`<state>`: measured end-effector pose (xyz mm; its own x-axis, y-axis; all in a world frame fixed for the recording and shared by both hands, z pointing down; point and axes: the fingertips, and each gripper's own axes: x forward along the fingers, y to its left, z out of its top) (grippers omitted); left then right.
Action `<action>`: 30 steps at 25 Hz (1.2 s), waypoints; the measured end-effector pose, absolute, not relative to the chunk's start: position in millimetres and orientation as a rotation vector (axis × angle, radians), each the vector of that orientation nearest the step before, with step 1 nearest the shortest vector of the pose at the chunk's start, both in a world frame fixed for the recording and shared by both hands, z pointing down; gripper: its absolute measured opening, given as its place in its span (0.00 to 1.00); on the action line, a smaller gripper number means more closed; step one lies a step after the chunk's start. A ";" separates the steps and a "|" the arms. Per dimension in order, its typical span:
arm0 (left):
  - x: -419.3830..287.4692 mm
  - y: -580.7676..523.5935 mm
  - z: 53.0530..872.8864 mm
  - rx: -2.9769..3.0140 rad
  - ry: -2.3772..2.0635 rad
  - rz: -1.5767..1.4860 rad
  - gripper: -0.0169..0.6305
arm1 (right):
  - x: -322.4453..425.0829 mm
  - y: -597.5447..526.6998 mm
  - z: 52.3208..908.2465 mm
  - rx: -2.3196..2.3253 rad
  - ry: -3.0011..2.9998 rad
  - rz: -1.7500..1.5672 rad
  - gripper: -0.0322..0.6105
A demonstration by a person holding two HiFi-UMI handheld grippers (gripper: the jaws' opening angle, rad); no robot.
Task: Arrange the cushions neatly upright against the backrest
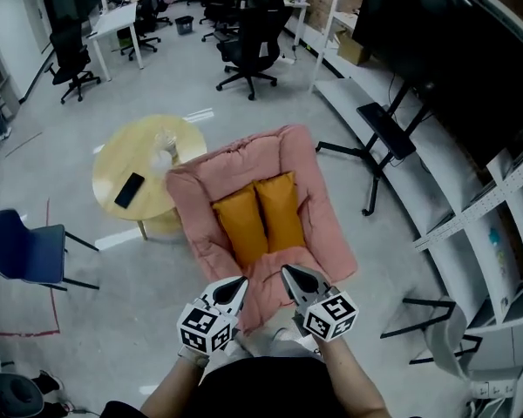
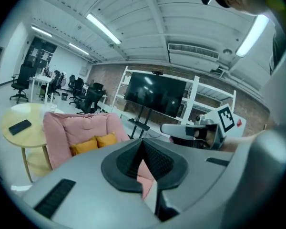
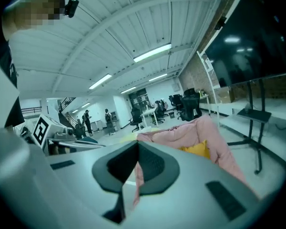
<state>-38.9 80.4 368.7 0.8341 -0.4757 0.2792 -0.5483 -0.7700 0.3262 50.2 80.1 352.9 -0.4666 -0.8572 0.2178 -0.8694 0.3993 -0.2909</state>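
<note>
Big soft pink cloth floor sofa (image 1: 318,225) sits on the grey floor (image 1: 157,68), approx in the middle of the head view. Two plump orange cloth cushions stand in it side by side & touching: the left orange cushion (image 1: 241,225) & the right orange cushion (image 1: 281,212). Both are up on end w/ their tops leaning on the sofa's pink backrest (image 1: 244,157), & the puffy sofa sides sit close on each side. The left hand-held gripper (image 1: 240,284) & the right hand-held gripper (image 1: 289,274) are at the near edge of the sofa seat, tips pointing toward the cushions but apart from them. Left gripper view: jaws closed tight, tips meet, a bit of pink shows thru the slit under the tips; not clear if any cloth is pinched. Right gripper view: same, jaws pressed together w/ a thin pink strip in the slit. Just beside the sofa, on its left, is a round yellow wood desk (image 1: 126,159) w/ a flat black phone (image 1: 129,190) lying on it. A blue chair (image 1: 22,246) is near the left edge. A big black TV on a stand (image 1: 436,42) is on the right, w/ a white shelf rack (image 1: 506,198) next to it. Black office chairs (image 1: 248,46) are far back.
</note>
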 end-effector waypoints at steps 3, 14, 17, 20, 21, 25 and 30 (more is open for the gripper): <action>-28.0 85.8 354.4 2.668 -0.761 0.255 0.05 | 55.7 95.5 335.2 1.595 -2.625 0.507 0.06; 10.0 103.7 316.7 2.740 -0.778 0.190 0.05 | 88.3 118.5 303.1 1.585 -2.690 0.436 0.06; 13.8 103.3 315.7 2.751 -0.801 0.209 0.05 | 94.4 117.2 303.2 1.585 -2.688 0.414 0.06; 16.8 103.5 314.1 2.759 -0.801 0.212 0.05 | 98.9 114.4 304.3 1.590 -2.687 0.415 0.06; 17.6 103.8 313.3 2.763 -0.798 0.213 0.05 | 100.0 113.3 304.6 1.592 -2.686 0.417 0.06; 19.4 104.5 310.4 2.769 -0.803 0.212 0.05 | 102.8 110.9 304.1 1.589 -2.686 0.416 0.06; 23.0 102.8 309.4 2.765 -0.807 0.221 0.05 | 104.0 107.6 304.9 1.581 -2.682 0.413 0.06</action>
<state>23.0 102.8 309.4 0.8349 -0.5072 0.2136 -0.5453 -0.8147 0.1970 104.0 107.6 304.9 -0.4931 -0.8597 0.1336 -0.8601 0.4585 -0.2237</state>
